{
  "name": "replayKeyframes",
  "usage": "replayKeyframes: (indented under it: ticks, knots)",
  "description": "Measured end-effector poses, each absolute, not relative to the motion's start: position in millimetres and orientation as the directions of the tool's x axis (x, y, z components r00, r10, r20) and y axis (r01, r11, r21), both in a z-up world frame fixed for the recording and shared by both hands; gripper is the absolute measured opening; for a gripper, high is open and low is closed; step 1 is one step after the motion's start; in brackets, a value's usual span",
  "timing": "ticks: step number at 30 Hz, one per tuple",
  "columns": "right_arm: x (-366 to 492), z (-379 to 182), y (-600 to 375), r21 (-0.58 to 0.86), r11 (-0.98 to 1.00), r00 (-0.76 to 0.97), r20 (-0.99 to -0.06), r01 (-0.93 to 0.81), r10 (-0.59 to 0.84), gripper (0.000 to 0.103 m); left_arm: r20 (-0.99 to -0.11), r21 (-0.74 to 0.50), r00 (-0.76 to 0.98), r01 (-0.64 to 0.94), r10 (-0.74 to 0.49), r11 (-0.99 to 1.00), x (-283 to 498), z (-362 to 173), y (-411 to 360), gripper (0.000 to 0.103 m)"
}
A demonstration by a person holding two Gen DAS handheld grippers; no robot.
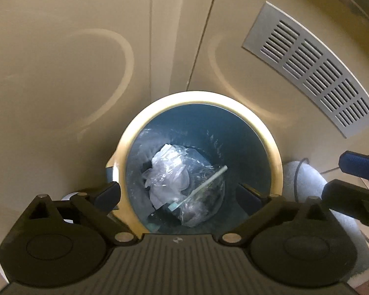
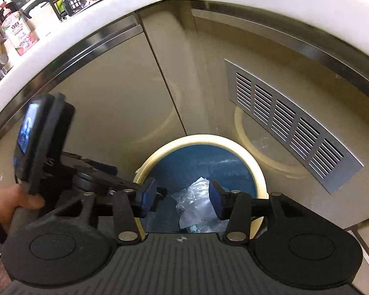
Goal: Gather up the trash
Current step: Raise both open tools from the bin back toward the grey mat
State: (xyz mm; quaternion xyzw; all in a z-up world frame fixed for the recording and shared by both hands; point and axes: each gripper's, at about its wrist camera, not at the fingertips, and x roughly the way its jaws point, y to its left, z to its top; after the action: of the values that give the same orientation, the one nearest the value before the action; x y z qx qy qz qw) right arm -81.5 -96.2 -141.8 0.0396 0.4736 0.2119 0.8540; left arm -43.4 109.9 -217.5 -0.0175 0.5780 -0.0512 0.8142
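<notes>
Both grippers hang over the blue bin (image 1: 199, 132) with nothing held: the left gripper (image 1: 184, 196) spread wide across its mouth, the right gripper (image 2: 182, 198) half open. The trash (image 1: 174, 172), crumpled plastic and a white stick (image 1: 204, 184), lies at the bottom. The likeliest slip is a finger catching the cream rim (image 1: 268, 132), or the tools knocking together, since they crowd the opening; the cabinet (image 1: 61, 73) stands close on the far side, leaving room mainly upward and nearward.

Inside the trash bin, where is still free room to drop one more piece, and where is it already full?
The trash bin has bare blue wall all around its upper part, mostly at the far side near the cabinet door. The bottom is crowded: crumpled plastic wrap and a white stick cover it.
</notes>
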Motion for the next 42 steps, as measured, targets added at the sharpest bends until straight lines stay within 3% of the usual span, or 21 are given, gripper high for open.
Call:
replayKeyframes:
  ticks: [9,24,33,42]
  knots:
    - [-94.3,-118.0,-99.7,0.264,0.912,0.498,-0.772,-0.315,0.395,0.076,-0.938,-0.080,0.338,-0.002,-0.074,0.997,-60.7,-171.8,118.2,0.103]
    - [-137.9,-56.8,-134.9,0.238,0.938,0.647,-0.680,-0.250,0.345,0.091,-0.869,-0.022,0.492,0.083,-0.060,0.996,-105.8,-57.9,92.4,0.103]
    - [-158.2,-37.6,-148.1,0.219,0.949,0.703,-0.637,-0.226,0.315,0.103,-0.850,-0.076,0.515,0.089,-0.111,0.993,-123.9,-12.2,80.7,0.103]
    - [-159.8,-14.0,-165.9,0.264,0.954,0.746,-0.606,-0.141,0.278,0.103,-0.810,-0.008,0.584,0.073,-0.049,0.997,-128.3,32.4,79.4,0.103]
